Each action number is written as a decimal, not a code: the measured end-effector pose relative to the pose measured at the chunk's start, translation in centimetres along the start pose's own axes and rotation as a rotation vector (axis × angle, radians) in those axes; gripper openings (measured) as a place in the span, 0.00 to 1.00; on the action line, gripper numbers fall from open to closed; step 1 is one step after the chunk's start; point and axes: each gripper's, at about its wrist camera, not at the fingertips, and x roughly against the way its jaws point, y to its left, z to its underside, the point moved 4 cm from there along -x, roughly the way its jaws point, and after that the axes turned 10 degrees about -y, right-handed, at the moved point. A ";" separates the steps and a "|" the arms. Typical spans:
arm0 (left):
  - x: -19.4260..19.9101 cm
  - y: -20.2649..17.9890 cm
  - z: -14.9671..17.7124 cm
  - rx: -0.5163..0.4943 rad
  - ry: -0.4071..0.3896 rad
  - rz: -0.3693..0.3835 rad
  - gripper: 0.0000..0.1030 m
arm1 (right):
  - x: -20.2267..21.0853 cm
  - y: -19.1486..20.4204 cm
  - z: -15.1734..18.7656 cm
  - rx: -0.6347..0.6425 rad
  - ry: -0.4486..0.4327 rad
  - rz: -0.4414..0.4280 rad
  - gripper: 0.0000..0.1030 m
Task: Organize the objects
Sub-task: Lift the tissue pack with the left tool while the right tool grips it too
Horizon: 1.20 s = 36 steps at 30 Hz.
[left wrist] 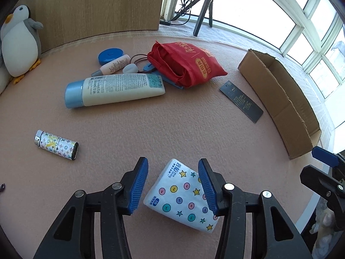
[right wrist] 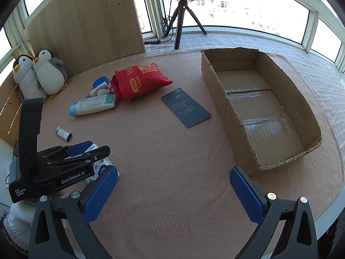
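My left gripper [left wrist: 172,186] is open, its blue pads on either side of a white tissue pack [left wrist: 183,198] with coloured dots and stars that lies on the pink mat. The right pad touches or overlaps the pack's edge; the left pad stands apart from it. In the right wrist view the left gripper [right wrist: 86,151] sits over the pack [right wrist: 101,166] at the near left. My right gripper [right wrist: 172,194] is wide open and empty above bare mat. An open, empty cardboard box [right wrist: 258,108] stands at the right.
On the mat lie a white tube with blue cap [left wrist: 114,90], a red bag [left wrist: 185,64], a dark card [left wrist: 241,101], a patterned lighter [left wrist: 56,144], a small pink bottle [left wrist: 112,65] and a blue round case [left wrist: 110,55]. Penguin plushes [right wrist: 43,75] lean on a wooden board [right wrist: 86,21].
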 end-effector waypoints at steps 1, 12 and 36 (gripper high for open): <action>0.7 0.4 0.1 0.014 -0.008 -0.003 0.58 | -0.3 0.0 -0.1 -0.004 0.006 -0.015 1.00; 3.9 3.0 4.0 0.202 0.038 0.041 0.70 | -5.0 3.6 -1.4 0.098 0.123 -0.245 0.97; 1.9 0.1 5.0 0.193 0.051 0.148 0.41 | -10.1 9.2 1.0 0.169 0.439 -0.561 0.36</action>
